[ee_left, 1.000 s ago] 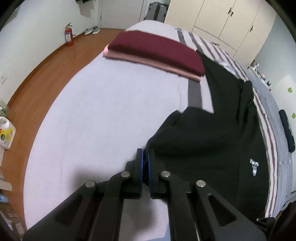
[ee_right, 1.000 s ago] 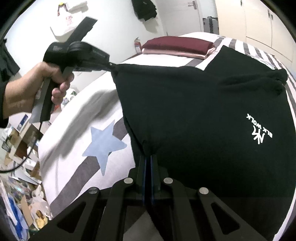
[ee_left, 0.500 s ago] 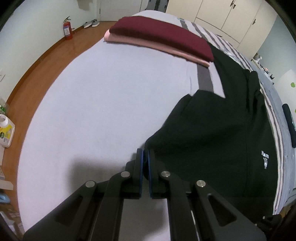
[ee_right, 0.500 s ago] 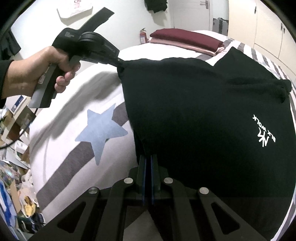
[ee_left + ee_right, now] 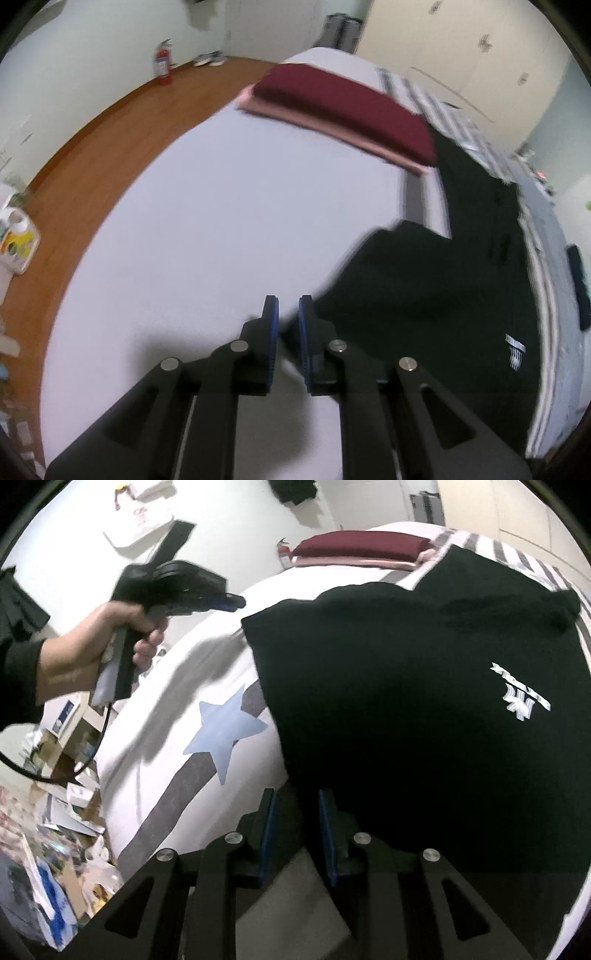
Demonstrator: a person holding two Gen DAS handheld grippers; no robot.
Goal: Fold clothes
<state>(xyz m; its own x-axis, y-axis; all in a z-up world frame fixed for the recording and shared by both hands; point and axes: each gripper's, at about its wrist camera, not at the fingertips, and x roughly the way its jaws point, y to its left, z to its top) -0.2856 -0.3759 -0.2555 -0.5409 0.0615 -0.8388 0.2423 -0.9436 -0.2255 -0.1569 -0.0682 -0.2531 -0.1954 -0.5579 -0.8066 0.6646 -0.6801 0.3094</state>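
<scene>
Letting go of a black sweatshirt (image 5: 424,709) spread across a white bedcover (image 5: 229,229), a person works two hand-held grippers at once: the left gripper (image 5: 287,314), at lower centre of its own view, has its blue-padded jaws opening, with bare bedcover in the gap and the garment's edge lying just to the right of them; the right gripper (image 5: 295,812), at lower centre of its view, is opening as well, its pads standing apart from the dark hem that sits just ahead of them. The sweatshirt fills the right half of both views, its white chest logo (image 5: 519,698) facing up and its left edge running beside the bedcover's blue star (image 5: 225,731). In the right wrist view the person's left hand (image 5: 92,657) grips the other tool at upper left, clear of the garment's corner. A folded maroon garment (image 5: 347,110) rests on a folded pink one (image 5: 328,129) in the upper centre of the left view, well apart from the work. The step appears to be laying the garment flat before a fold; done well, both jaws should open fully and back straight off, so no pad drags the hem and wrinkles the panel, before either tool reaches for a sleeve or side.
</scene>
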